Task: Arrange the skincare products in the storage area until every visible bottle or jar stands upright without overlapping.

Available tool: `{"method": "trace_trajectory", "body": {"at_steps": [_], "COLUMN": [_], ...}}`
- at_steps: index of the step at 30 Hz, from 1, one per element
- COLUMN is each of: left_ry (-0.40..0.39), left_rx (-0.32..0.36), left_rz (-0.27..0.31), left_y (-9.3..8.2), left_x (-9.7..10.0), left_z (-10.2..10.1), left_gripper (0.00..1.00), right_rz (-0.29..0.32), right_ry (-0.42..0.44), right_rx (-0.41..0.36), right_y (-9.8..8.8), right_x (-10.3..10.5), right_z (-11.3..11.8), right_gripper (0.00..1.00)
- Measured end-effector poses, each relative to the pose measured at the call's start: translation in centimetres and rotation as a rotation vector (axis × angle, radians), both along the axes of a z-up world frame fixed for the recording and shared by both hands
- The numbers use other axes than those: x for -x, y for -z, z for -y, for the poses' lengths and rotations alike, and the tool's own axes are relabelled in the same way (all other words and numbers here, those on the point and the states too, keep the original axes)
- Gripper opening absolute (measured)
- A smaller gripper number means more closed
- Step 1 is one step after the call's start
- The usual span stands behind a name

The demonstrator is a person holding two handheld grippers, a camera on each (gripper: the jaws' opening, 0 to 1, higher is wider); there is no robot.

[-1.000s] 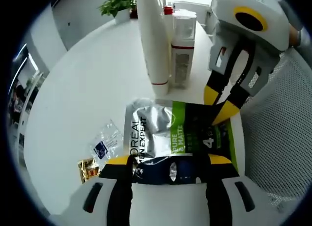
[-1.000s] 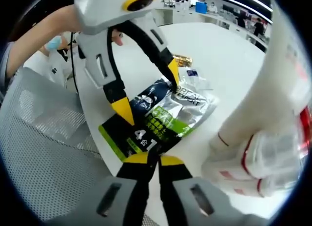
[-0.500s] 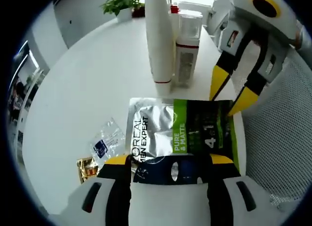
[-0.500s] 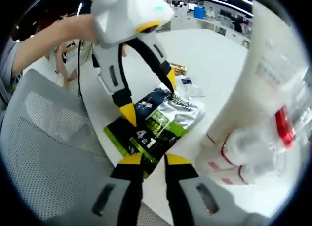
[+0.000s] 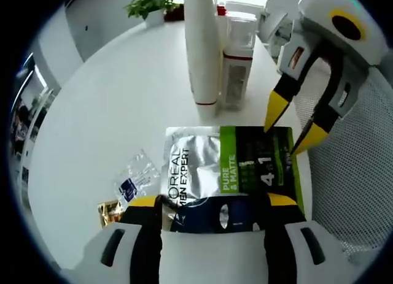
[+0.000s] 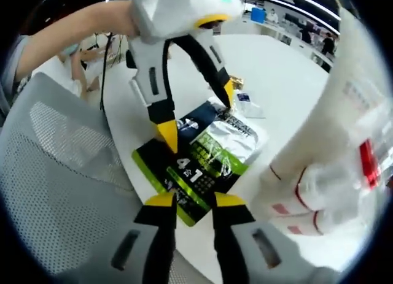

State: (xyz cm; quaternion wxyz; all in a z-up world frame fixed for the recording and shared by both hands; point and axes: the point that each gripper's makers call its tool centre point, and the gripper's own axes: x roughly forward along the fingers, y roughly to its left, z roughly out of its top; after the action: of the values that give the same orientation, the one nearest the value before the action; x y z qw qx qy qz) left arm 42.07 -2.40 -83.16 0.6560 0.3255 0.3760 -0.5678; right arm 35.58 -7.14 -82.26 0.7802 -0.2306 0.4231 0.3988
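Observation:
A flat L'Oreal sachet pack [image 5: 230, 173], silver, green and black, lies on the white table [image 5: 104, 100]. My left gripper [image 5: 212, 201] is open, its wide-spread jaws straddling the pack's dark blue end. From the other side it [image 6: 198, 114] stands over the pack [image 6: 209, 158], one tip at each long edge. My right gripper [image 6: 195, 201] is open at the pack's black "4 in 1" end, holding nothing, and appears [image 5: 293, 123] just off that end. A tall white bottle [image 5: 202, 45] and a clear box with a red band [image 5: 236, 63] stand upright side by side beyond the pack.
A small clear packet with a blue label [image 5: 132, 183] and a gold packet [image 5: 110, 211] lie left of the pack. A grey mesh chair [image 6: 55, 173] presses against the table edge. A potted plant [image 5: 150, 5] stands at the far side. A person's arm [image 6: 80, 26] holds the left gripper.
My right gripper, shut on the pack's black end a second ago, has opened and drawn slightly back. The pack stays flat. The left gripper has kept its place.

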Motion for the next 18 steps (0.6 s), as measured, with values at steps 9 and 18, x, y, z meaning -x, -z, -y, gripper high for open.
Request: {"method": "trace_trajectory", "body": {"at_steps": [9, 18], "left_ry": [0.027, 0.028], "left_rx": [0.011, 0.03], "left_rz": [-0.017, -0.016], "left_y": [0.1, 0.0], "left_x": [-0.2, -1.3], "left_z": [0.3, 0.6], "left_gripper": [0.66, 0.66], "right_rz": [-0.004, 0.007], "right_ry": [-0.024, 0.001], "right_rx": [0.032, 0.03], "right_y": [0.9, 0.8], "right_x": [0.2, -0.7], "right_z": [-0.2, 0.1], "right_gripper": [0.27, 0.27]}}
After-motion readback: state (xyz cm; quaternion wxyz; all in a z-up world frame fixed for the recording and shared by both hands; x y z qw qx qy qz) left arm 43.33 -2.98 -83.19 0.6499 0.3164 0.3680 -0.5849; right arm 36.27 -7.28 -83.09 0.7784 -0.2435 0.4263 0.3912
